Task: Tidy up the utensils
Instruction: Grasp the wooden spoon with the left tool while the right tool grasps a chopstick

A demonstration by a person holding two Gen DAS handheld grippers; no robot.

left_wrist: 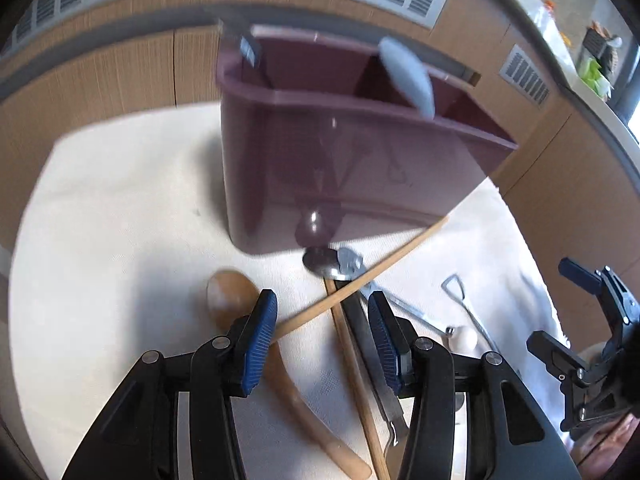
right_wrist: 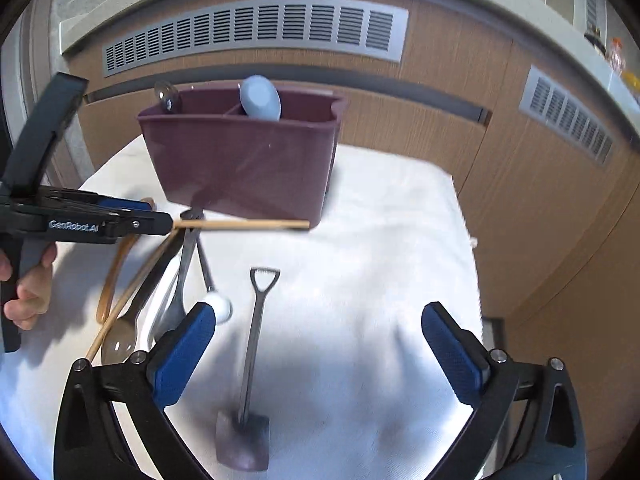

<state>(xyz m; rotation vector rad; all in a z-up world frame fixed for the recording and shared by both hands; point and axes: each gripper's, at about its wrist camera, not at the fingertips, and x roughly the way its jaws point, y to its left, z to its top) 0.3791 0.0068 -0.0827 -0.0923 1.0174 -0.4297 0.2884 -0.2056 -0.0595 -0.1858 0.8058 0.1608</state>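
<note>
A maroon utensil caddy point(left_wrist: 320, 152) point(right_wrist: 248, 160) stands on a white cloth, with a light blue spoon point(left_wrist: 408, 74) point(right_wrist: 261, 98) and a clear utensil point(right_wrist: 166, 94) in its compartments. My left gripper point(left_wrist: 322, 328) is open above a pile of utensils: a wooden chopstick point(left_wrist: 360, 280) point(right_wrist: 240, 224) lies between its fingers, beside a wooden spoon point(left_wrist: 232, 300) and a second chopstick point(left_wrist: 356, 380). My right gripper point(right_wrist: 316, 344) is wide open and empty over a shovel-shaped metal spoon point(right_wrist: 250, 360). It shows at the right of the left wrist view point(left_wrist: 592, 344).
A pizza cutter point(left_wrist: 332, 266), metal utensils point(right_wrist: 180, 280) and a white-knobbed tool point(right_wrist: 220, 306) lie in the pile. Wooden panels with vents point(right_wrist: 256, 32) stand behind the cloth-covered table point(right_wrist: 380, 240), whose right edge is close.
</note>
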